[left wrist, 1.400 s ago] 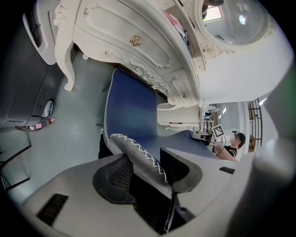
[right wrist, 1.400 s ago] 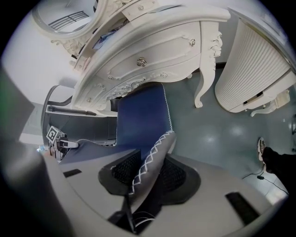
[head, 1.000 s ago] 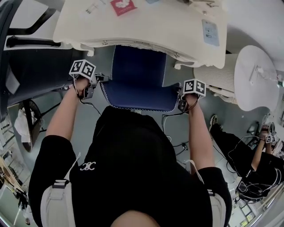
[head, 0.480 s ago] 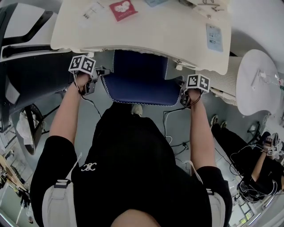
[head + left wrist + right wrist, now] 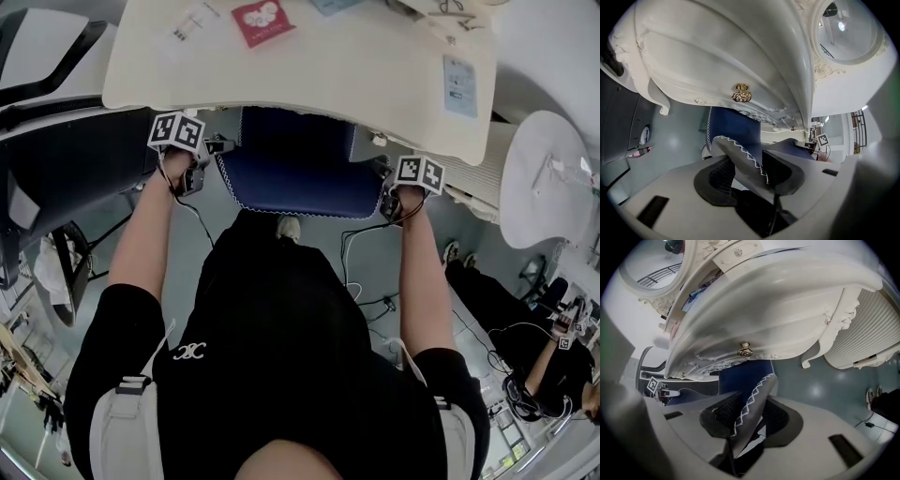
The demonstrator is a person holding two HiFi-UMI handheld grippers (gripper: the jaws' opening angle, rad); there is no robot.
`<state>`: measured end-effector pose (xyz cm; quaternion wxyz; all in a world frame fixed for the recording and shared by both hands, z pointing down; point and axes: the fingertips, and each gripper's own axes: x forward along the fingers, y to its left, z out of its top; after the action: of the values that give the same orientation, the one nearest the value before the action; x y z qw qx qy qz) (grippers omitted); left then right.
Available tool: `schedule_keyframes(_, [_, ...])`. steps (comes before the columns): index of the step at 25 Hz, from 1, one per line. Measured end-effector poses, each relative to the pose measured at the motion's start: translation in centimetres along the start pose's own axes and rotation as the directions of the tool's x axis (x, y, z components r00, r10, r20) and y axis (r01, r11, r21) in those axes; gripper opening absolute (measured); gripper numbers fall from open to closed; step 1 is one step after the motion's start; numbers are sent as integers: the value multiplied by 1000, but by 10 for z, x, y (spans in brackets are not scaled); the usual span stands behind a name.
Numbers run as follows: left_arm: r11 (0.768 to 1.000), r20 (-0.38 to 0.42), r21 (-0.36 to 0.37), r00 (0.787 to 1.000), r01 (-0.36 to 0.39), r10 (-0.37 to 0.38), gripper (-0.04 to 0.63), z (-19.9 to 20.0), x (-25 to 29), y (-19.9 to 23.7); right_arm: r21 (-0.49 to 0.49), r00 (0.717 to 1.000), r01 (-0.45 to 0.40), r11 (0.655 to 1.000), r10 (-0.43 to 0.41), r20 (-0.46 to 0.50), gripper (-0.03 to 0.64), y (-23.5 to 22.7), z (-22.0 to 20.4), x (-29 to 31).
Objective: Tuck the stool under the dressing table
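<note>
The stool (image 5: 295, 169) has a navy padded seat with white zigzag stitching along its edge. Its far half lies under the cream dressing table (image 5: 309, 75). My left gripper (image 5: 208, 161) is shut on the seat's left corner (image 5: 740, 157), the stitched rim pinched between its dark pads. My right gripper (image 5: 382, 192) is shut on the seat's right corner (image 5: 752, 406) in the same way. In both gripper views the table's carved apron with a brass knob (image 5: 741, 92) (image 5: 745, 350) hangs just above the jaws.
A dark chair (image 5: 56, 178) stands left of the stool. A round white side table (image 5: 548, 164) and a ribbed white unit (image 5: 469, 178) stand to the right. Cables (image 5: 361, 281) trail on the grey floor. Another person (image 5: 553, 366) sits low right. Cards and a red packet (image 5: 262, 19) lie on the tabletop.
Both grippers have pushed the stool forward, so more of the blue seat is hidden beneath the tabletop. The person has stepped closer to the table.
</note>
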<state>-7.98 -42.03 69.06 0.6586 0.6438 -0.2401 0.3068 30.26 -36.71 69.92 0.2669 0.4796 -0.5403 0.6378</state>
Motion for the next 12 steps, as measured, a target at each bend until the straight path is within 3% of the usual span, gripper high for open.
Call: schedule_keyframes(12, [998,-54,12,996,-64,64,169,-2,9,19,-11,999,15,1000,-16,-42,124,-6,-11,21])
